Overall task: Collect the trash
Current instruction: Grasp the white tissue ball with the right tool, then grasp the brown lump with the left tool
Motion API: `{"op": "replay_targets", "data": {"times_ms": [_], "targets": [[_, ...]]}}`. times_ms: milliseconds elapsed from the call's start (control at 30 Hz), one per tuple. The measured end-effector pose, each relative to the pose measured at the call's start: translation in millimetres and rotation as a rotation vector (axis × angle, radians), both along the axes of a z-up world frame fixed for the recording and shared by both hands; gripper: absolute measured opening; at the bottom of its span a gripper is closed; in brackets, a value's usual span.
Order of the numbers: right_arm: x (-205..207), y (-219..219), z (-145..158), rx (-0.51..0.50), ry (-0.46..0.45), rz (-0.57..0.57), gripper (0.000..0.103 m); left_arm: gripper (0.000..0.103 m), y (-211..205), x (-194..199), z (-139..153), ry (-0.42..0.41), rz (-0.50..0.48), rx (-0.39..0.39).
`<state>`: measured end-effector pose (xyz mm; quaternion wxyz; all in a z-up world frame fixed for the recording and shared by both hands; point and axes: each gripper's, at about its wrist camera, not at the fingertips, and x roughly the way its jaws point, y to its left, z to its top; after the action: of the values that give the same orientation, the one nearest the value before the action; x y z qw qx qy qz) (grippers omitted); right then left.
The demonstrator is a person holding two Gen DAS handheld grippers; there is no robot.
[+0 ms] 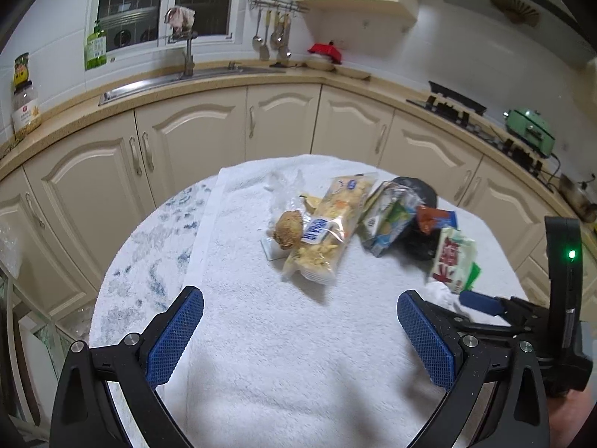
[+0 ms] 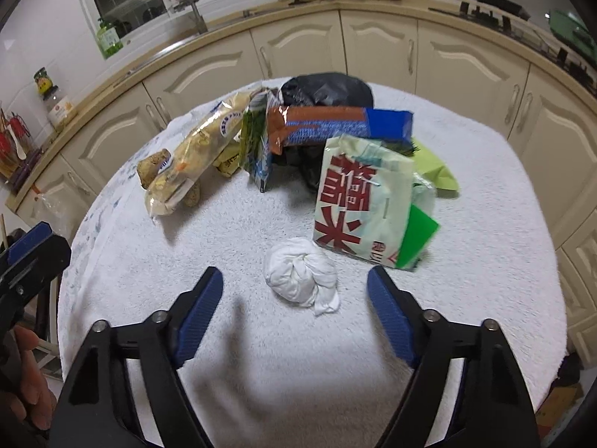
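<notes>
Beyond the tongs, cream cabinets curve beneath a tan worktop with a sink and tap. A dark window sits above; white walls and a stove lie right.

A thick white terry-cloth towel with a rough, looped, matt pile covers the round table. Near its middle lies a crumpled ball of soft white tissue paper, matt and creased. Beside it a pale green plastic packet with red characters looks smooth and faintly glossy. The brown-and-blue foil wrapper shines, as does the clear glossy plastic snack bag. At the far edge, a crinkled black plastic bag has a dull sheen.
</notes>
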<state>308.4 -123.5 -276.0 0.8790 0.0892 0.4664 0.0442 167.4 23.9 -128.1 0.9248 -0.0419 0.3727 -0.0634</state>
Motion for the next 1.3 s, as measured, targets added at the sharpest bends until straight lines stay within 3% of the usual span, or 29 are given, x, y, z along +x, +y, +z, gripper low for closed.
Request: {"op": "replay_targets", "data": {"times_ms": [133,167,467,700,800,867,967,1300], "targets": [[8.4,7.2,-10.0,-0.036,0.009,0.029,0.050,0.102,0.1,26.3,-5.4,0.005,0.017,-0.007],[9.2,7.9,-9.5,-0.047,0.004,0.034,0.039,0.102,-0.9,36.8,-5.2,0.006,0.025,-0.007],[15.0,10.7,-7.7,-0.029,0.005,0.063,0.039,0.102,11.4,97.4,-33.6,0.021,0.110,-0.004],[21.0,12.7,-5.6,-0.011,0.007,0.070,0.039,0.098,3.3,145.3,-55.5,0.029,0.095,0.020],[24.0,14.7,-4.4,-0.007,0.007,0.074,0.039,0.073,-1.3,165.4,-70.2,0.071,0.047,-0.001],[24.1,15.0,-3.5,-0.004,0.005,0.075,0.039,0.038,-2.2,178.2,-82.6,0.117,0.003,-0.041],[22.4,13.4,-1.2,0.003,0.001,0.073,0.039,0.023,-2.2,180.5,-88.1,0.115,-0.027,-0.080],[0.4,-5.5,17.5,0.057,-0.045,0.040,0.039,0.023,-3.8,175.1,-77.8,0.066,-0.037,-0.051]]}}
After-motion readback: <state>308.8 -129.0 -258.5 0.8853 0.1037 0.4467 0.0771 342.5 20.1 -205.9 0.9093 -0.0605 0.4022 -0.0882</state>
